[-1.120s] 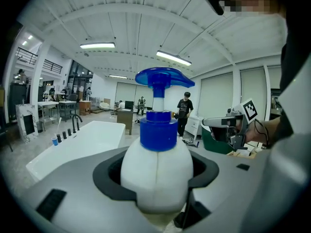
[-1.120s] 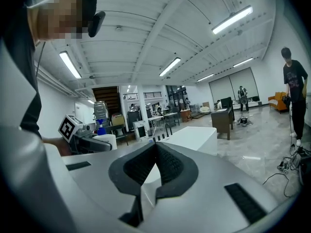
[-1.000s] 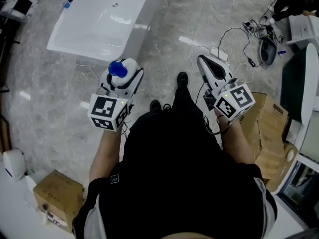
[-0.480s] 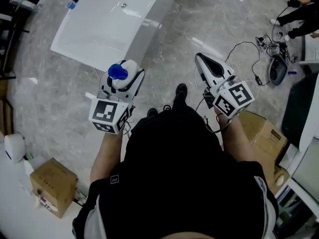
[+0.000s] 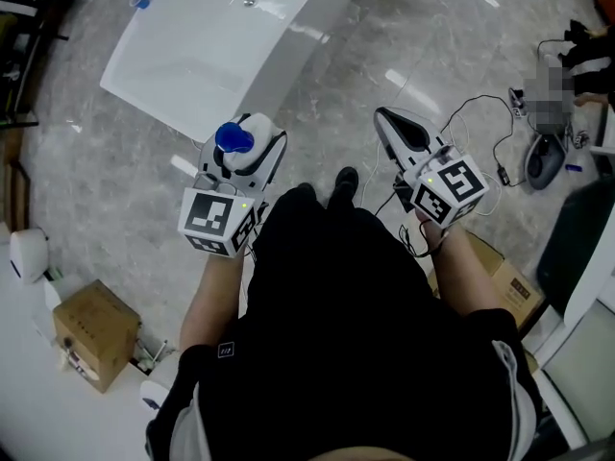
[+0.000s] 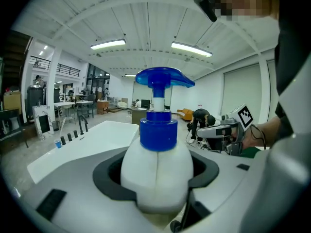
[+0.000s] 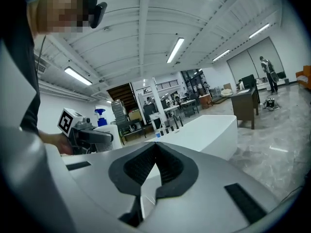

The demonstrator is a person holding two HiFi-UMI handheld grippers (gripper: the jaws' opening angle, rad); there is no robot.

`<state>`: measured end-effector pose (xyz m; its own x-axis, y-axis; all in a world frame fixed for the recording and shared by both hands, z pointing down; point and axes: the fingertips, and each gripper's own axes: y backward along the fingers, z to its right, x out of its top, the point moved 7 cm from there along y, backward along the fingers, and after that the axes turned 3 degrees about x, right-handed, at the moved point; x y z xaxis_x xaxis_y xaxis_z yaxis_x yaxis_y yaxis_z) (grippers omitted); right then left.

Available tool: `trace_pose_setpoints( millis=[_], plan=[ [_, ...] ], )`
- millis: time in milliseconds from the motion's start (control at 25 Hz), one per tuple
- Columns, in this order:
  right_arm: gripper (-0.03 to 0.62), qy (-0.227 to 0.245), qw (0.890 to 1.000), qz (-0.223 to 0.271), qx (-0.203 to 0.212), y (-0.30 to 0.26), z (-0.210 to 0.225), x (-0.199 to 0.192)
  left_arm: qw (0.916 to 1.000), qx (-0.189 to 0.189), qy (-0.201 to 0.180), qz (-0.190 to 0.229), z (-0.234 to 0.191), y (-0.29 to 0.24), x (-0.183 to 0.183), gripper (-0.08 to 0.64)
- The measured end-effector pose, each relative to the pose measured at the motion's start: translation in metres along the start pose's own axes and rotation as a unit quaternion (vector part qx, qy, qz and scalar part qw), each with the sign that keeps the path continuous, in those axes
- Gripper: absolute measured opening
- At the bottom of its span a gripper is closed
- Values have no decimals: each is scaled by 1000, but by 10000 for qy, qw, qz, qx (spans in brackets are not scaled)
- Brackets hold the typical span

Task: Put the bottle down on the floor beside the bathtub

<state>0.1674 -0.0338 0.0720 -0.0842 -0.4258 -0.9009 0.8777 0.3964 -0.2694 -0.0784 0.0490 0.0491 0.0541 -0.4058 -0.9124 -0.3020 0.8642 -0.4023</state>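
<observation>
Left gripper view: left tool [image 6: 156,205] clenched bottle [image 6: 155,171], upright between jaws.
Spare: right tool [image 7: 146,188] stood closed, empty.
Ahead of left tool: bathtub [image 5: 216,46], apart.
Handling: bottle wanted keeping upright until floor [image 5: 125,185] bore it.

Open-plan lab hall: freestanding bathtub [image 5: 211,56] on marble floor [image 5: 96,181], desks [image 7: 244,100], cardboard box [image 5: 91,332], strip lights [image 6: 191,49].

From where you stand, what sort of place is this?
Probably a big open workshop or lab, not a home bathroom: the bathtub stands alone on a polished floor, with cardboard boxes and loose cables nearby.
</observation>
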Motion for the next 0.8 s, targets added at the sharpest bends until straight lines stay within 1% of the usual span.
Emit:
trace_pose_setpoints(
  millis=[160,280,360,560,720,800],
  plan=[
    [29,20,9999,-115,124,-22,0,3,9998,108,116,87,-12,-7,-2,267],
    [29,33,9997,-185,138,-39,-7,8,9997,199,-103,49,-23,-7,-5,267],
    [29,29,9996,-243,156,-51,-13,10,9997,174,-144,28,-32,-6,-7,267],
    [29,16,9994,-276,216,-81,-26,9,10000,75,13,-25,-56,-9,-21,267],
    [29,-12,9992,-342,226,-87,-33,3,9999,24,77,-94,-58,-5,-28,267],
    [29,49,9991,-381,198,-92,-29,2,9998,1,91,-167,-61,-9,-33,267]
  ],
)
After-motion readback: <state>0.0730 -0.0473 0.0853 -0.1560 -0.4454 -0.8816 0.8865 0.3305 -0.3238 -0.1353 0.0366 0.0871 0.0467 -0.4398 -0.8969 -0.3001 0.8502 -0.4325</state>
